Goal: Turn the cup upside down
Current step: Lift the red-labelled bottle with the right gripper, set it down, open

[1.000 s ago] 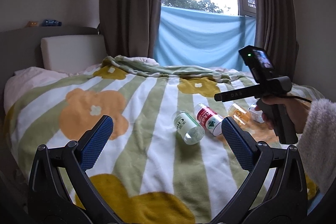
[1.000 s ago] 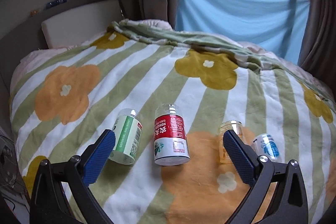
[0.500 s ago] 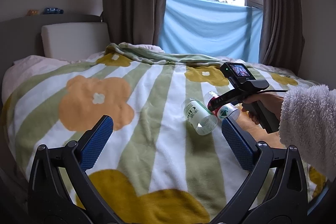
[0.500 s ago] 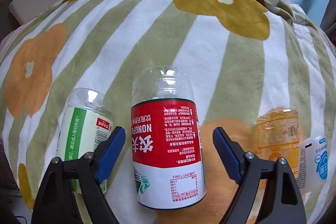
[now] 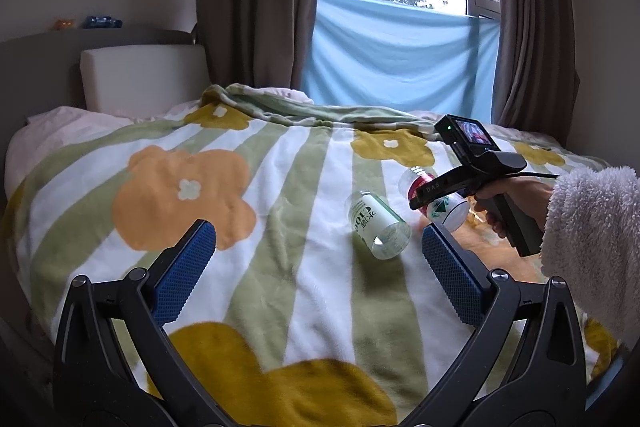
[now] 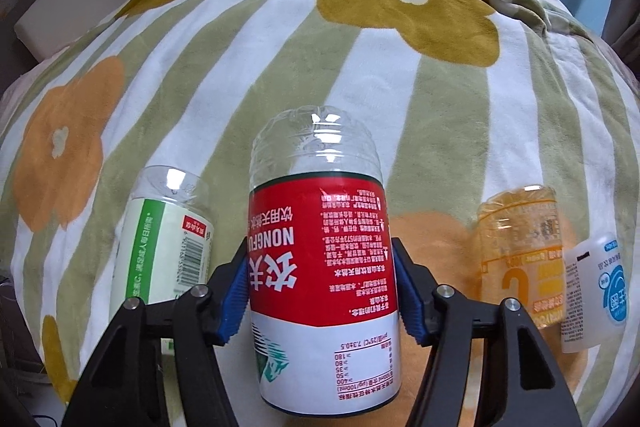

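Note:
Several cut-off plastic bottle cups lie on their sides on the flowered blanket [image 5: 304,163]. My right gripper [image 6: 322,287] is shut on the red-labelled cup [image 6: 320,227], its blue pads [image 6: 236,291] pressed against both sides; the cup's closed clear end points away from me. A green-labelled cup [image 6: 160,247] lies just left of it, a clear orange cup [image 6: 520,251] to the right. In the left wrist view the green cup [image 5: 376,223] shows its open mouth, and the red cup [image 5: 440,203] sits under the right tool. My left gripper [image 5: 316,239] hovers open over the blanket, holding nothing.
A small white cup with a blue label [image 6: 596,291] lies at the far right beside the orange one. A hand in a fluffy white sleeve [image 5: 592,235] holds the right tool. Headboard cushion [image 5: 140,75], curtains and a blue sheet [image 5: 400,55] stand behind the bed.
My right gripper has come down and forward onto the red-labelled cup and its fingers have closed from wide apart to touching it. The left gripper has barely moved.

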